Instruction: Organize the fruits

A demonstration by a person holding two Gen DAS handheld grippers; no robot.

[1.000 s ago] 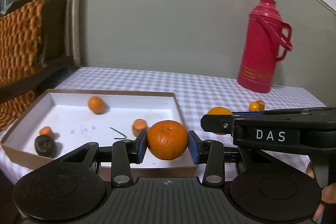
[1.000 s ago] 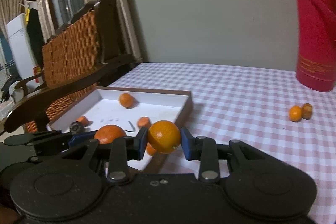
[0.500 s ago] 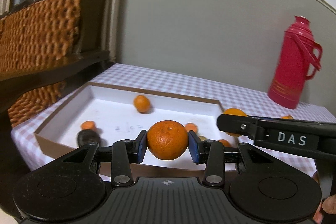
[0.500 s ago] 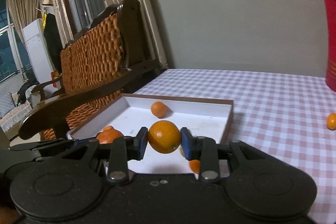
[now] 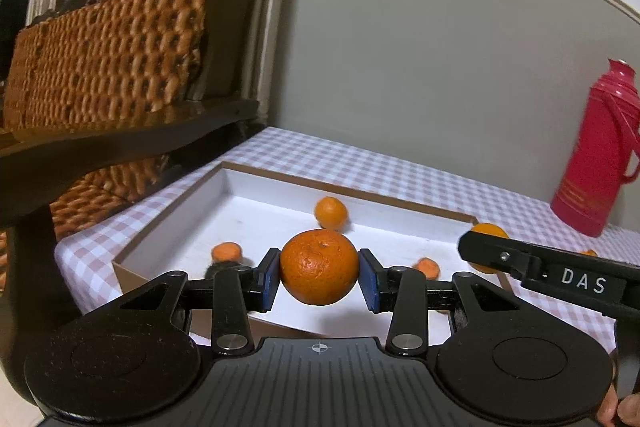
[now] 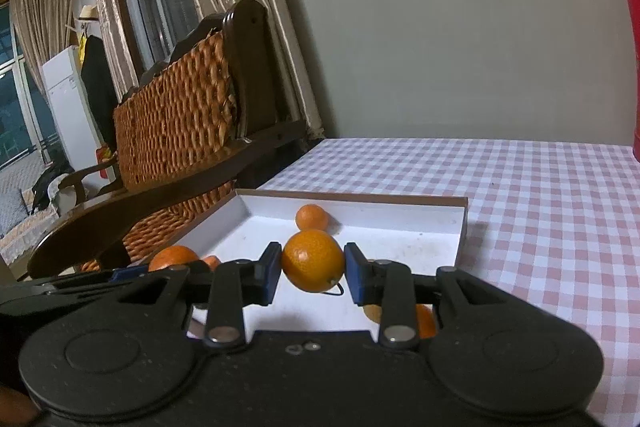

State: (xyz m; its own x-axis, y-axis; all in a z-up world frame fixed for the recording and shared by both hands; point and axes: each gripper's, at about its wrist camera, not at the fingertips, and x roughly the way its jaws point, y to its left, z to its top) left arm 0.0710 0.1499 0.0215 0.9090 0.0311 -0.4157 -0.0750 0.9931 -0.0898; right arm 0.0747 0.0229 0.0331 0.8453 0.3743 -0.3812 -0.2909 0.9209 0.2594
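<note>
My left gripper (image 5: 319, 273) is shut on a rough-skinned tangerine (image 5: 319, 267), held above the near edge of the white cardboard tray (image 5: 256, 215). My right gripper (image 6: 313, 269) is shut on a smooth orange (image 6: 313, 259), held over the same tray (image 6: 424, 227). The right gripper's finger (image 5: 552, 275) and its orange (image 5: 489, 229) show at the right of the left wrist view. The left gripper's tangerine (image 6: 173, 256) shows at the left of the right wrist view. In the tray lie a small orange (image 5: 330, 212), two small flat orange fruits (image 5: 227, 251) (image 5: 427, 267) and a dark fruit (image 5: 218, 269).
The tray sits on a pink checked tablecloth (image 6: 540, 195). A red thermos (image 5: 600, 155) stands at the back right. A small orange fruit (image 5: 588, 253) lies on the cloth behind the right gripper. A wicker chair (image 5: 104, 75) stands close along the table's left side.
Both grippers have swung left with their fruit still held, so the tray is now in front of them and the thermos and loose fruits have slid right.
</note>
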